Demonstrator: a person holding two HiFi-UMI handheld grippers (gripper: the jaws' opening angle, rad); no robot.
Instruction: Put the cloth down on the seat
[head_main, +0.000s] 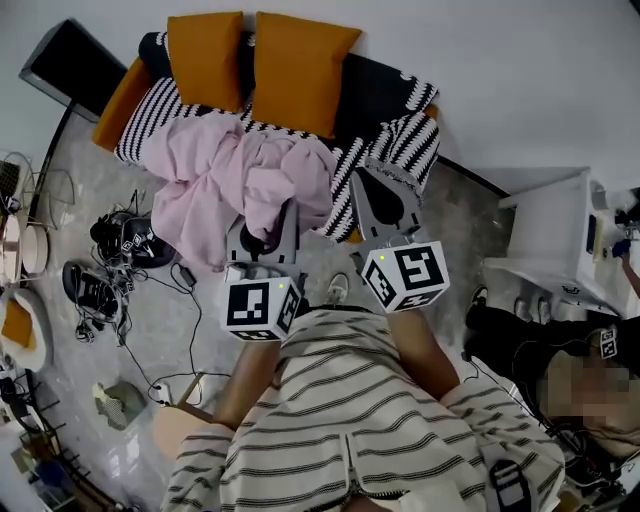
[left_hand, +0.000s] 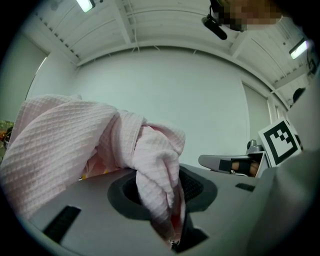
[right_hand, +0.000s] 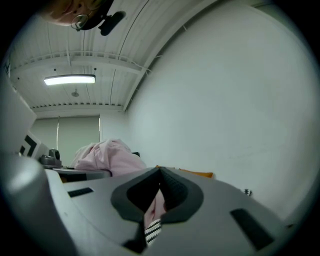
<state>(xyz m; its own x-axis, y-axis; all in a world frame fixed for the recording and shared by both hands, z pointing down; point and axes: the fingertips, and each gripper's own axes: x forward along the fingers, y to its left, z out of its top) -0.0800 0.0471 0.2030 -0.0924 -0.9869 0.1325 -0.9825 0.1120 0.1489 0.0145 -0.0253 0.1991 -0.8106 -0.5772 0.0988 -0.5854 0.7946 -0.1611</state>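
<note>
A pink cloth (head_main: 210, 180) lies in a crumpled heap on the sofa seat, which has a black-and-white striped cover (head_main: 160, 110). My left gripper (head_main: 265, 215) is at the cloth's near edge and is shut on a fold of it. In the left gripper view the pink cloth (left_hand: 65, 145) runs down between the jaws of the left gripper (left_hand: 162, 195) and bulges out to the left. My right gripper (head_main: 375, 185) hovers over the right part of the striped cover. In the right gripper view the right gripper (right_hand: 157, 190) has its jaws together, with a strip of striped cover (right_hand: 154, 230) showing below and the pink cloth (right_hand: 107, 152) off to the left.
Two orange cushions (head_main: 205, 55) (head_main: 300, 65) lean at the back of the sofa. Shoes and cables (head_main: 120, 240) litter the floor at left. A white table (head_main: 545, 230) stands at right, with another person (head_main: 560, 380) beside it.
</note>
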